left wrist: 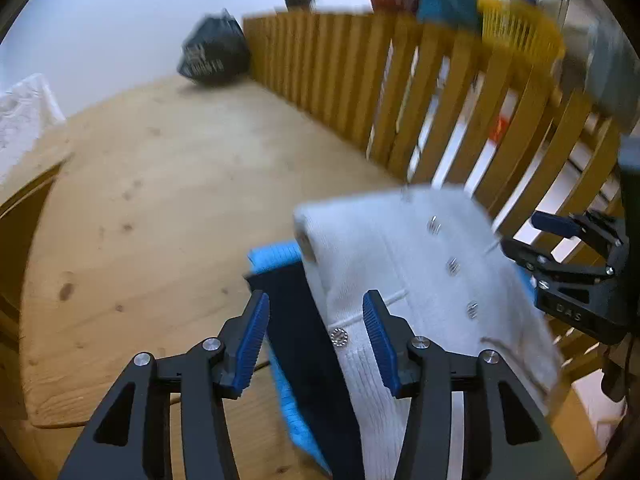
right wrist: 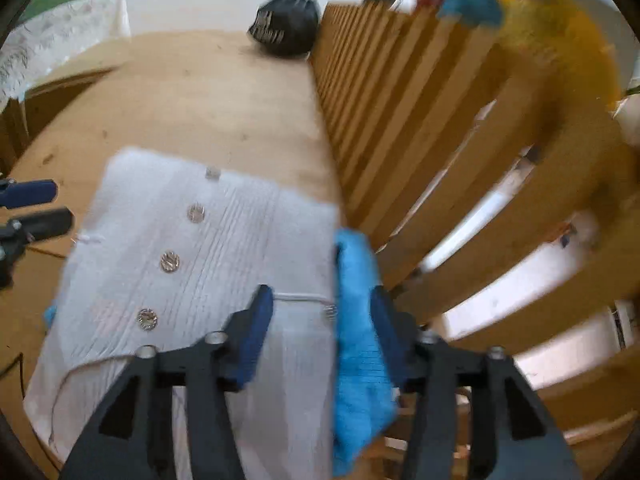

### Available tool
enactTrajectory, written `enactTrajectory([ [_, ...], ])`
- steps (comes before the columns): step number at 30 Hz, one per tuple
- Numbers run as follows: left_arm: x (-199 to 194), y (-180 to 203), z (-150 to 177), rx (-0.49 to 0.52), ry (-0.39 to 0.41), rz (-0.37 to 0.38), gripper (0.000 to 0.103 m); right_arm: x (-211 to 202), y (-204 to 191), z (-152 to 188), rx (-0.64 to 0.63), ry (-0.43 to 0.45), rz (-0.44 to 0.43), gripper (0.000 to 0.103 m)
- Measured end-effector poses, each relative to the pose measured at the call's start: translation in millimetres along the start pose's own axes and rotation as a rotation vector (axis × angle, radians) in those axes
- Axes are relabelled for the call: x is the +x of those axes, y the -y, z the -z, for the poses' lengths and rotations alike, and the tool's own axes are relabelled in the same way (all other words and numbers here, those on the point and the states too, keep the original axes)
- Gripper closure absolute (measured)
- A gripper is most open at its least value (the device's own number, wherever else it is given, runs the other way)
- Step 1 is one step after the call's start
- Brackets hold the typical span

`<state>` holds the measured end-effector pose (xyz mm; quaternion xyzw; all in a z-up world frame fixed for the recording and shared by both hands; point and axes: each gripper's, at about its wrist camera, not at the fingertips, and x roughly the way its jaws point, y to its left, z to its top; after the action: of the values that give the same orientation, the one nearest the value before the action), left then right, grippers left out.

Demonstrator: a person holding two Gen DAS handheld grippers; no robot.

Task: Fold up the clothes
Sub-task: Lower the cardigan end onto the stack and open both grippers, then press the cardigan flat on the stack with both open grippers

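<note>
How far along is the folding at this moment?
Looks done: the white buttoned knit garment lies folded flat on a bright blue garment and a dark navy one, stacked on the wooden table. In hand: nothing; left gripper and right gripper are both open. Left: no unfolded clothes visible.

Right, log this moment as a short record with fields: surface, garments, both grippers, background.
surface: wooden table
top garment: white buttoned garment, folded
beneath it: dark garment, then blue garment
left gripper: open, over the stack's left edge, holding nothing
right gripper: open, straddling the stack's right edge
background: slatted wooden railing; black bag at the table's far end
image quality: motion blur
</note>
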<state>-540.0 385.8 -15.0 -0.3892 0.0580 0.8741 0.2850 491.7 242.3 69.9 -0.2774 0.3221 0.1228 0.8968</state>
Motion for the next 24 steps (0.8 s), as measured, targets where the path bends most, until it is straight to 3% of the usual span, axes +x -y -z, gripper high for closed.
enactTrajectory([
  [3, -15.4, 7.7, 5.9, 0.007, 0.002, 0.093, 0.055, -26.8, 6.3, 7.8, 0.033, 0.048, -0.082, 0.052],
  [7, -0.3, 33.9, 19.0, 0.074, -0.053, 0.085, 0.055, -14.3, -3.8, 22.9, 0.070, -0.023, -0.215, 0.052],
  [13, 6.4, 48.9, 43.9, 0.119, -0.096, 0.077, 0.041, 43.9, -43.9, 64.6, -0.062, -0.161, -0.100, 0.052],
  [16, 9.7, 56.4, 56.4, 0.141, -0.117, 0.073, 0.048, 19.9, -35.1, 61.1, -0.033, -0.126, -0.120, 0.052],
  [18, -8.0, 52.1, 55.9, 0.134, -0.097, 0.090, 0.048, -2.6, -25.0, 62.4, -0.011, -0.098, -0.114, 0.052],
  [21, -27.0, 53.2, 67.4, 0.208, -0.084, 0.093, 0.048, -27.0, -21.1, 75.1, -0.033, -0.079, -0.130, 0.052],
  [24, -4.9, 62.6, 95.8, 0.330, -0.188, 0.027, 0.046, -21.8, -37.2, 89.4, -0.102, -0.134, -0.137, 0.052],
])
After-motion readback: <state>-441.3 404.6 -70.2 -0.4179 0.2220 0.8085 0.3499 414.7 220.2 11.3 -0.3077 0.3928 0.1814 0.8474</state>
